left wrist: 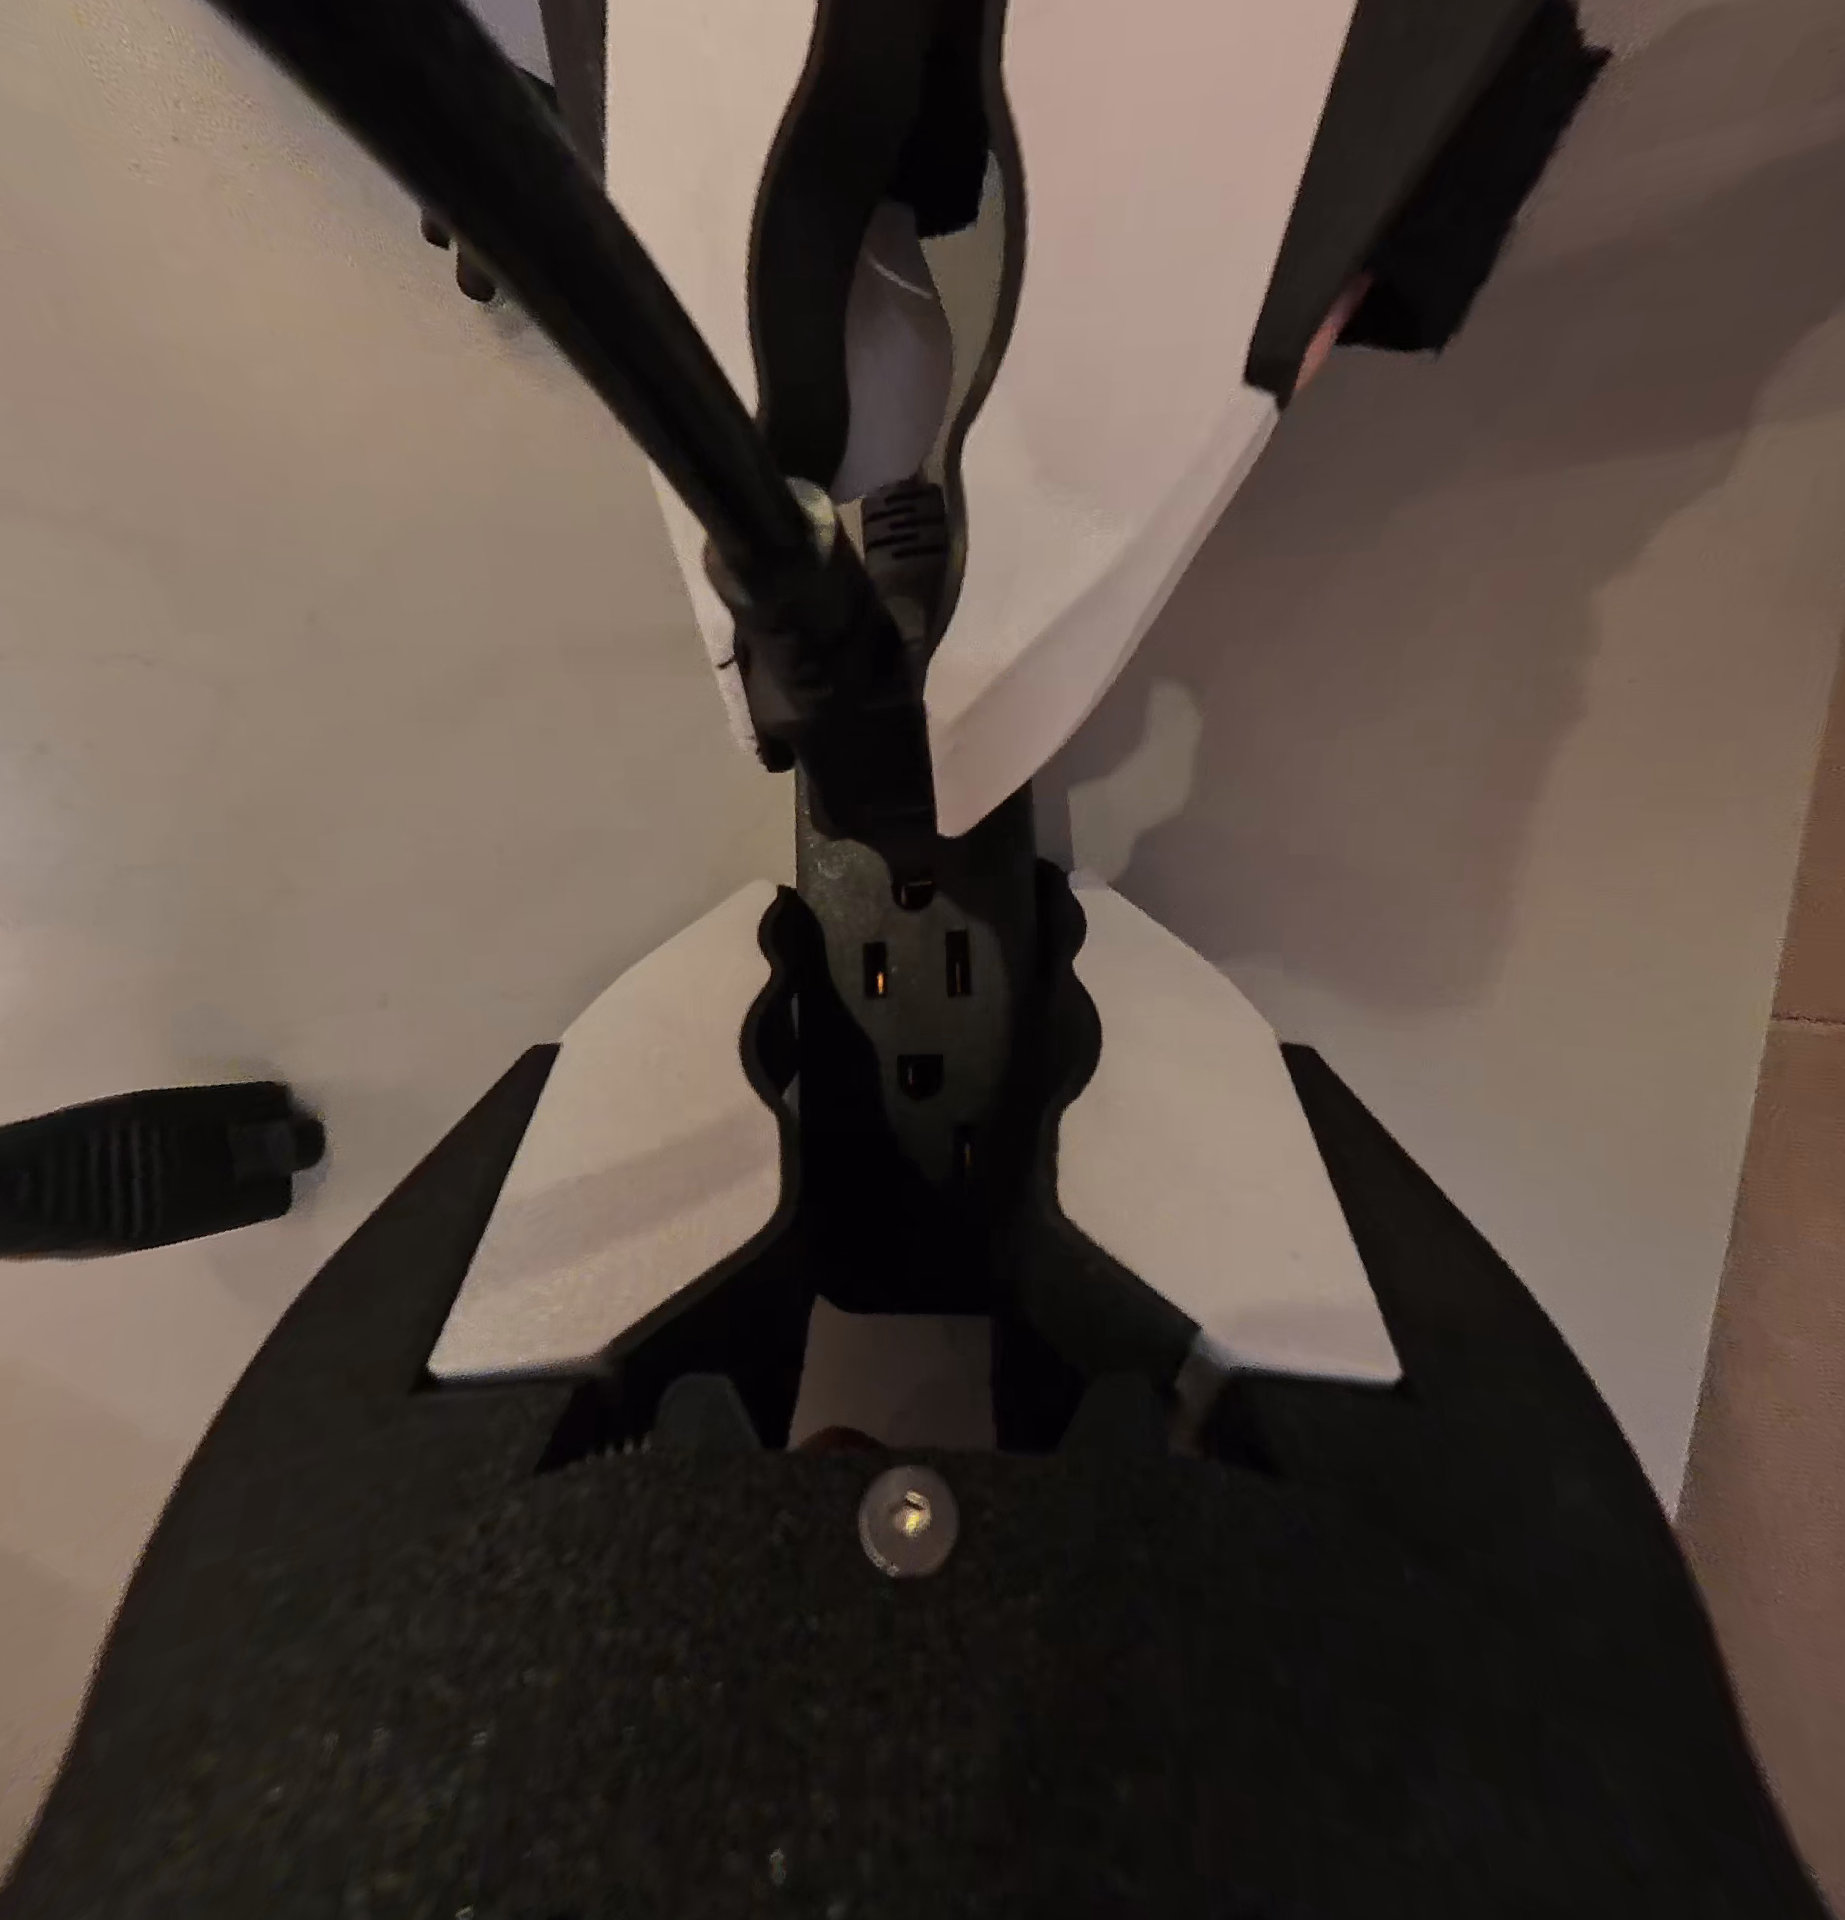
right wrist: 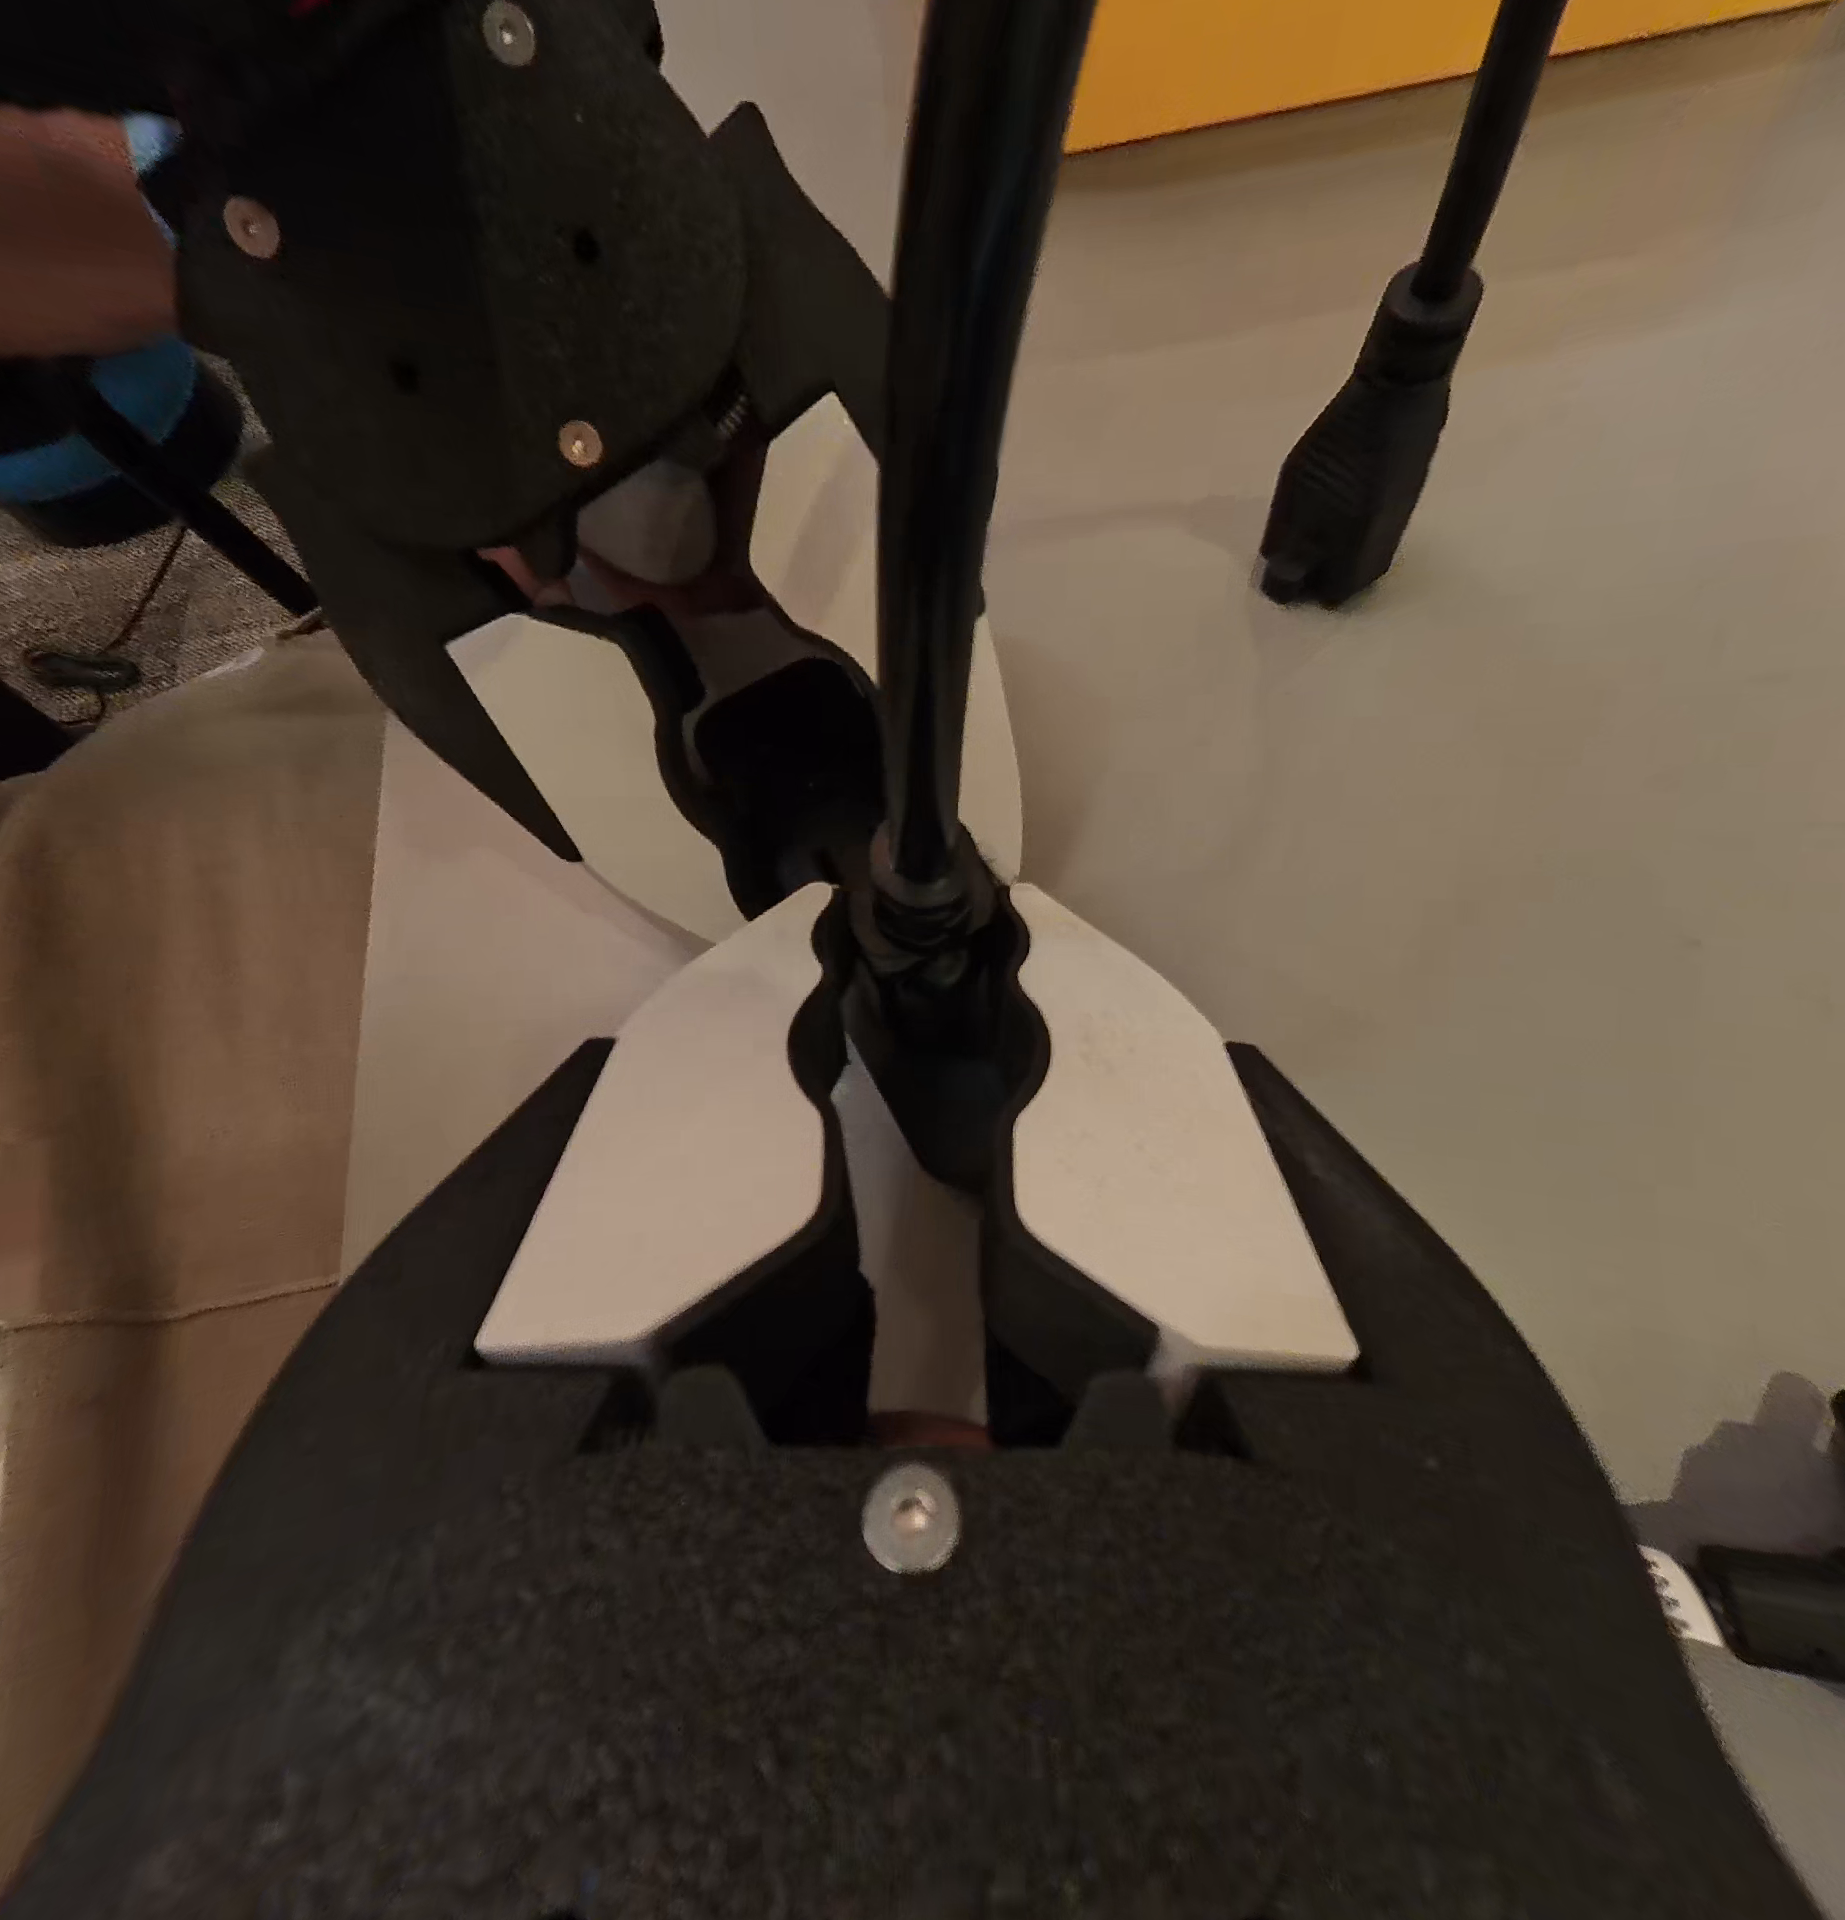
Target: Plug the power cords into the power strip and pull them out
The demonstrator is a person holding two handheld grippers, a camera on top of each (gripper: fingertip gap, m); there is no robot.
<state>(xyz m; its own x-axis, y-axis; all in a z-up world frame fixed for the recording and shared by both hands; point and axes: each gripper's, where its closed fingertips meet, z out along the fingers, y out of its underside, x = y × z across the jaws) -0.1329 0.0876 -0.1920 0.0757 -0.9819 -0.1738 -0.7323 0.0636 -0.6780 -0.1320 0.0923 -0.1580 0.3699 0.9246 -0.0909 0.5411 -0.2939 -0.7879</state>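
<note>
The left gripper is clamped on the black power strip, its wavy dark pads pressing the strip's two sides, and one free outlet faces up right between the fingers. Just ahead of those fingertips the right gripper comes in from the far side, and it has the black plug squeezed between its own pads, the plug's nose sitting at the strip's next outlet (whether the prongs are fully home, I cannot tell). The power cord sweeps away from that plug up and to the left.

From the right wrist view, the right gripper is closed tight on the plug, with the cord running straight ahead out of its fingers. The left gripper sits just beyond, ahead and to the left, its pads around the dark end of the strip, touching close to the plug.

Further out: a second black plug lies on the pale table, ahead and to the right of the right gripper, well apart from it. To the left gripper's left, another black connector rests on the table.
</note>
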